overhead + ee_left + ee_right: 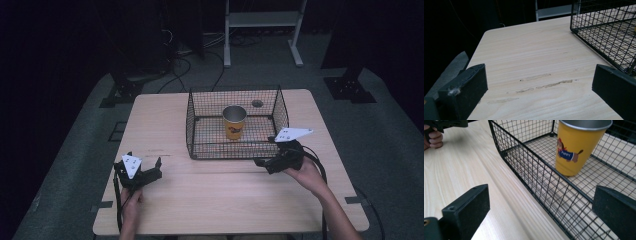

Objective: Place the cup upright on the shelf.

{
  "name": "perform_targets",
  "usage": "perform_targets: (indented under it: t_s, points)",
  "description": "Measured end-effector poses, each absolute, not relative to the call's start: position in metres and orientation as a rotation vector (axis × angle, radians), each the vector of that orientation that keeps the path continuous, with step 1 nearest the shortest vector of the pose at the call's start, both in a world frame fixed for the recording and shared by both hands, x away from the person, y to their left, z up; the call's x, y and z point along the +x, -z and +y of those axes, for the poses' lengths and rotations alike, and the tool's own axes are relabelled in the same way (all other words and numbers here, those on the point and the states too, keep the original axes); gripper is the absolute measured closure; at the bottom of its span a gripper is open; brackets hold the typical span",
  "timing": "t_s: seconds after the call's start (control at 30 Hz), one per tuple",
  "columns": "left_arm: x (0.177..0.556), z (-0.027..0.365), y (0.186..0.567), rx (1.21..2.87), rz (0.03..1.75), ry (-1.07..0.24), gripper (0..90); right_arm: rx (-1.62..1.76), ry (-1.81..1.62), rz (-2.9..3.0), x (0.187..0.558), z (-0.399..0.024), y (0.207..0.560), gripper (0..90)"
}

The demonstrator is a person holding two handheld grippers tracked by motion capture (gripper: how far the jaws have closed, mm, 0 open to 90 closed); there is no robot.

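Standing upright inside the wire basket (200, 131) on the surface (215, 195), the yellow cup (234, 121) is waiting while you are holding the left tool (144, 171) and right tool (263, 161) spread, both empty.

A dim room: grey floor (75, 150), black cables (185, 65), and a white frame (262, 20) beyond the wooden table (225, 200).
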State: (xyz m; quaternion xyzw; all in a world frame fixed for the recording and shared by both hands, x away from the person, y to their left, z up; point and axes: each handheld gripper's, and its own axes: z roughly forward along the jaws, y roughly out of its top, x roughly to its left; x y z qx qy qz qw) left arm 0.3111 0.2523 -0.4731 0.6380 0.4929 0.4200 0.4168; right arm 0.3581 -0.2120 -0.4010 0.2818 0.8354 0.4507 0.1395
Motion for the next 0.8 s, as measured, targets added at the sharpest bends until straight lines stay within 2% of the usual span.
perform_targets:
  t_s: [0.8]
  points:
    - [0.311, 0.252, 0.473, 1.605, 1.238, -1.058, 0.0, 0.822, -1.326, 2.376, 0.325, -0.233, 0.411, 0.8]
